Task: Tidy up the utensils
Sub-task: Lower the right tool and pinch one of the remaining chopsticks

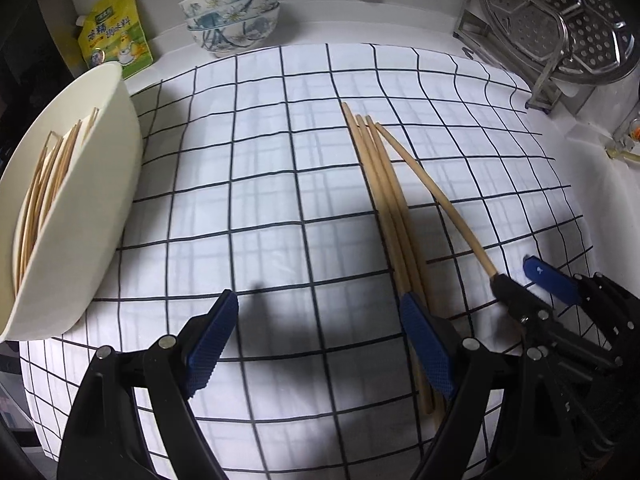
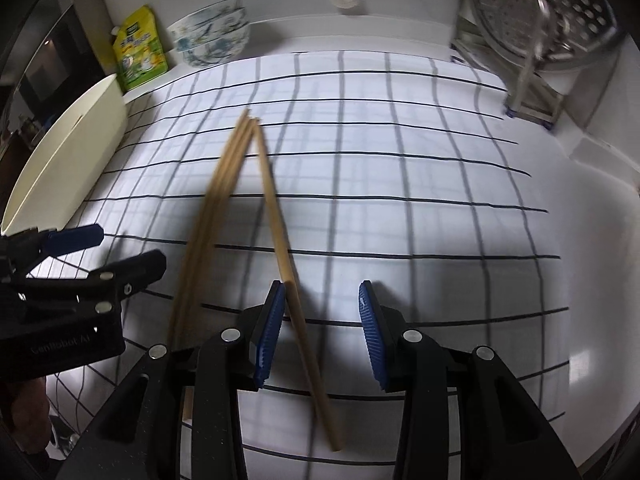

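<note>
Here, slender round wooden chopsticks [image 1: 384, 196] on checked cloth [image 1: 260, 184], left claw [image 1: 320, 344] wide, empty, right claw [image 2: 322, 332] half-open, gripping nothing.

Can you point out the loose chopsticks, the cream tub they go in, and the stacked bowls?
loose chopsticks [image 1: 384, 200], left wrist view, mid-shafts.
cream tub [image 1: 100, 200], left wrist view, outer wall.
stacked bowls [image 1: 236, 28], left wrist view, painted side.

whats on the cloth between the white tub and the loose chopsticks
Nothing: in the left wrist view only bare checked cloth lies between the white tub and the loose chopsticks, with shadow nearer the camera.
</note>
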`<state>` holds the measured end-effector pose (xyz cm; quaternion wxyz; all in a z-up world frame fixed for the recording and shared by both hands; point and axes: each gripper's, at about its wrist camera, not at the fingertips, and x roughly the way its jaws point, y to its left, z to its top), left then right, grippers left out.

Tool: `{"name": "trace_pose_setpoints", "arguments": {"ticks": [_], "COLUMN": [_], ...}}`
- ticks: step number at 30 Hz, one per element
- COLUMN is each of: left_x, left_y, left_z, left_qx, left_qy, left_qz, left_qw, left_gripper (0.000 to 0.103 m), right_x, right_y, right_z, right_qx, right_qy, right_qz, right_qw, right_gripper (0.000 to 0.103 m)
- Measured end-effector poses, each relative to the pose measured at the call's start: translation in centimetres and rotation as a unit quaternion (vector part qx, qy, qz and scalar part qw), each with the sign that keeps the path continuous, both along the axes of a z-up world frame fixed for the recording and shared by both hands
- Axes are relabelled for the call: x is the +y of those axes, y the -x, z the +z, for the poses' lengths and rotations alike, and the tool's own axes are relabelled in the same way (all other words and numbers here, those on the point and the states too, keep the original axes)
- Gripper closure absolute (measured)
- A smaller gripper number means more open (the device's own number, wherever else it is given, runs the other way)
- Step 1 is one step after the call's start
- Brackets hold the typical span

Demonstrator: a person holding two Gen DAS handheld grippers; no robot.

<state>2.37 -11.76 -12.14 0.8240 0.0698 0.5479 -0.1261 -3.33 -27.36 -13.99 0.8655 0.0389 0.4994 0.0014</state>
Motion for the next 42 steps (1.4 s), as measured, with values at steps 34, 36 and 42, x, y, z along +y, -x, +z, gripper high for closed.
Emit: {"name": "trace_pose_setpoints", "arguments": {"ticks": [34, 36, 42], "left_x": [2.3, 2.3, 0.7], "left_y": [-0.5, -1.1, -2.3], "left_z": [-1.3, -1.3, -1.2], "left_qx": [0.003, 0.002, -0.013], "left_qy": [-0.022, -0.019, -0.02], "left_qz": [0.023, 0.028, 0.017], "left_qw": [0.9995, 0.9994, 0.9996], "left_gripper": [0.02, 0.021, 0.021], "right_x": [-0.4, -0.4, 0.4], "right_y": [-0.9, -1.0, -1.5], "right_z": [0.4, 0.2, -0.1], "right_qx": [-0.007, -0.008, -0.009], "right_qy": [0.0, 0.003, 0.041], "right_qz": [0.014, 0.017, 0.036], "right_qw": [1.0, 1.0, 0.998], "right_gripper": [0.066, 0.066, 0.066]}}
